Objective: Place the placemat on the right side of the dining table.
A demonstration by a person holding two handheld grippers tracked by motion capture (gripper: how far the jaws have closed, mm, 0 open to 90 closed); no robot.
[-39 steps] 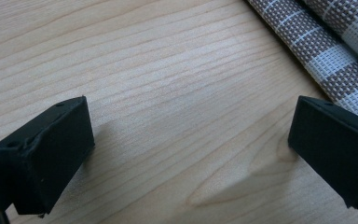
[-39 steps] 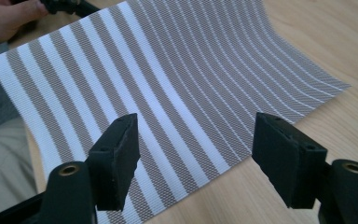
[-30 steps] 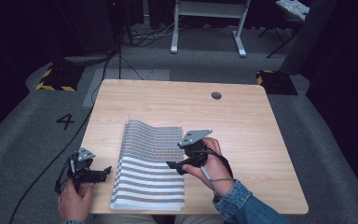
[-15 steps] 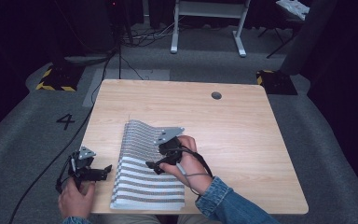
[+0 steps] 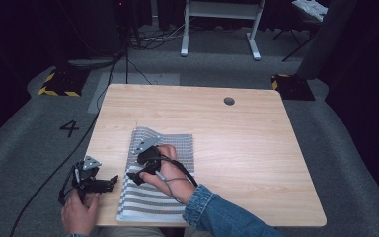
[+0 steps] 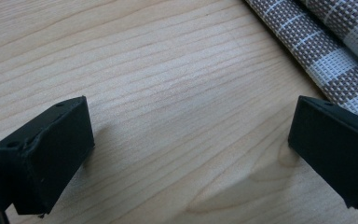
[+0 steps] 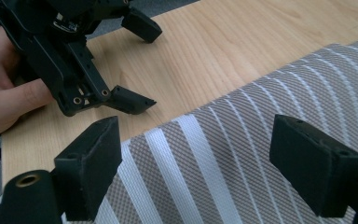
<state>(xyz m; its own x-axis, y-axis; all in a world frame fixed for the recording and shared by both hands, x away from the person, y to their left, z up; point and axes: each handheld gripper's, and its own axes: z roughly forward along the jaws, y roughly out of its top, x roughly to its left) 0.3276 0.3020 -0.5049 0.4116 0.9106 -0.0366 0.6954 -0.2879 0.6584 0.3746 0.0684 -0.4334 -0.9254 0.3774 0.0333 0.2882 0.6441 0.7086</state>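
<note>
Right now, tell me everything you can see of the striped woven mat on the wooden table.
The grey-brown woven mat with white stripes looks like coarse mesh placemat fabric. It lies on the light wooden table at the near edge, left of centre, its far left corner curled up. The right gripper hovers open over its left part; whether it touches is unclear. The left gripper, also open, sits on bare wood beside its left edge.

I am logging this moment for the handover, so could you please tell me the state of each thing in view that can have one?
Striped placemat: lying on the table, far left corner curled up, near edge at the table's front edge.
Left claw: open, empty, over bare wood just left of the placemat.
Right claw: open, empty, over the placemat's left part.
Table: bare apart from the placemat, small round hole near the far edge.
</note>
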